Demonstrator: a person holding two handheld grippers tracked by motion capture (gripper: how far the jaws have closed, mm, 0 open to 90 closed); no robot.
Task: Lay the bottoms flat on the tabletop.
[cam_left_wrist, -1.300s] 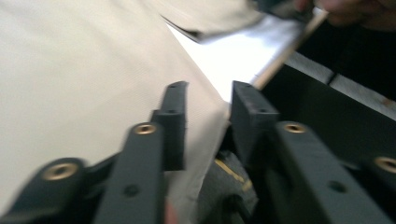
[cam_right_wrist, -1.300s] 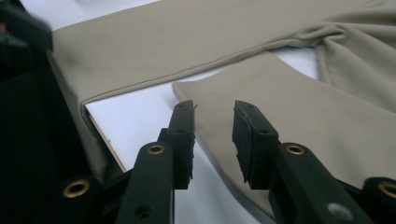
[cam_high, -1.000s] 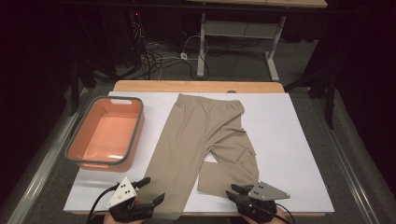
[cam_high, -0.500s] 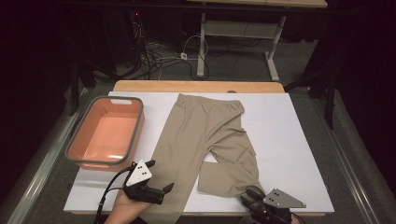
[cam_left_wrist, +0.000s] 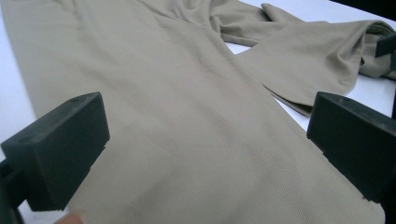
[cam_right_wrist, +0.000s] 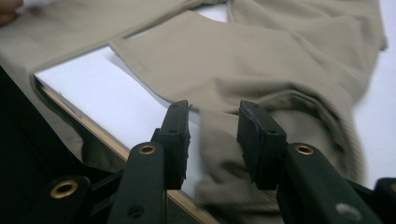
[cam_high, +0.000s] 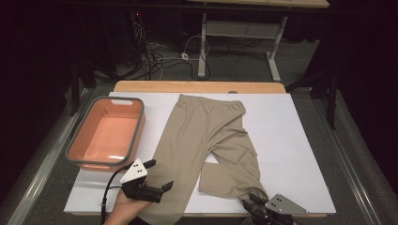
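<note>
Beige trousers [cam_high: 206, 136] lie flat on the white table cover [cam_high: 300, 140], waist at the far side, with the right leg folded back on itself. My left gripper [cam_high: 158, 174] is open over the lower left leg [cam_left_wrist: 187, 93]. Its jaws have just been opening wide and nothing is pinched between them [cam_left_wrist: 205, 149]. My right gripper [cam_high: 254, 202] sits at the table's front edge, shut on the folded bend of the right leg [cam_right_wrist: 261, 60]. There the cloth runs between its jaws [cam_right_wrist: 212, 140] and over the edge.
An orange basin with a grey rim [cam_high: 139, 123] stands at the left of the table, beside the trousers. White cover [cam_right_wrist: 107, 88] shows between the two legs. Beyond the table, cables and desk legs [cam_high: 202, 51] stand on the floor.
My left gripper moved from the front edge up onto the left trouser leg and its jaws spread. My right gripper slid right and toward the front edge, drawing the folded leg with it.
</note>
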